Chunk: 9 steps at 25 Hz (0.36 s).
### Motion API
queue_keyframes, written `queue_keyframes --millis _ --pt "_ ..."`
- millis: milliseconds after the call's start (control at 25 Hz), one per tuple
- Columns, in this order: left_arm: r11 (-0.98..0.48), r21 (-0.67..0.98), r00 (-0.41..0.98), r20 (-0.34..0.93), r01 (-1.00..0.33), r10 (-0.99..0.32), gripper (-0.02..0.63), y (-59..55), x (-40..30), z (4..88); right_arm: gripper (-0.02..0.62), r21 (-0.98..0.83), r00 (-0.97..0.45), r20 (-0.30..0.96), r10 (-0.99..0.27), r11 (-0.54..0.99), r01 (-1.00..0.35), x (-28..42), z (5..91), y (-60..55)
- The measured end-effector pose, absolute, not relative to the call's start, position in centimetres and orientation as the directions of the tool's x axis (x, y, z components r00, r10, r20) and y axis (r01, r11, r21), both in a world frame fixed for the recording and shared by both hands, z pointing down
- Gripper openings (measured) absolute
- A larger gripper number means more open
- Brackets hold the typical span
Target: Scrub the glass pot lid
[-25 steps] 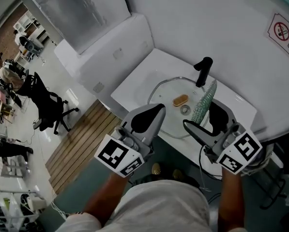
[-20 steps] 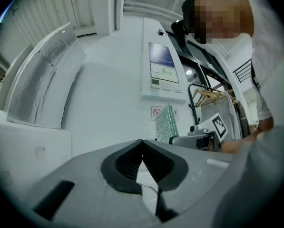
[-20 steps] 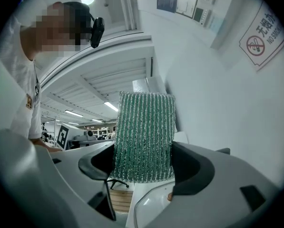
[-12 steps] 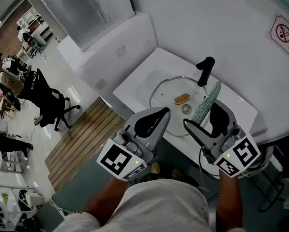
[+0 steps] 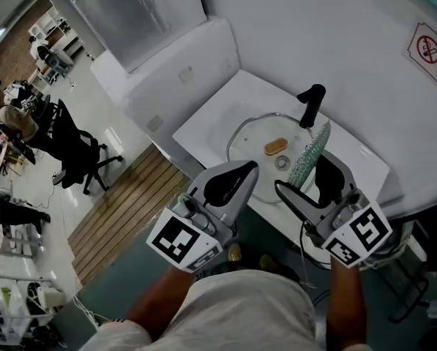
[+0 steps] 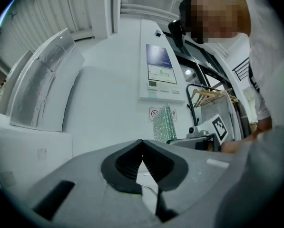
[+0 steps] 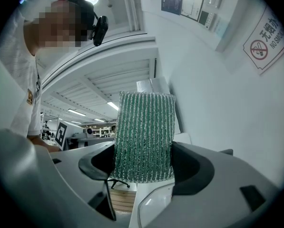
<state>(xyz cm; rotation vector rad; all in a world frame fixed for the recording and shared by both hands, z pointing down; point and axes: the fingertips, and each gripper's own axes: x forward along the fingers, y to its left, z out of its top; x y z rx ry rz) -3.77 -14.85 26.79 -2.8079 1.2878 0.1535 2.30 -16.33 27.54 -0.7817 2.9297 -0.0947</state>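
White-walled corner, with the white bench pushed up against it. Find the glass pot lid lying flat over the basin there, just in front of the black tap, with a small orange piece resting on the glass beside the knob. Right hand-held gripper clamped on the green scouring pad, raised upright over the lid's right side; cannot tell whether touching the glass. Left hand-held gripper closed, jaws together on nothing, poised over the lid's near rim. To scrub well, probably tip the pad's free end down flat onto the glass, steady the rim with the closed left tip so the lid does not skate, and work in circles round the knob. Look to the head view for lid, tap and basin together. Turn to the right gripper view for the pad filling the gap between the jaws, and to the left gripper view for jaw tips meeting.
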Motion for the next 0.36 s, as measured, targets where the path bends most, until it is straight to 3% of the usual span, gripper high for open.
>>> queue_keyframes --millis 360 --pt "-0.644 0.002 0.640 -0.110 -0.765 -0.761 0.015 -14.61 -3.61 26.88 0.348 -0.097 -0.868 -0.081 -0.489 0.871 -0.482 2.62 27.93 -16.17"
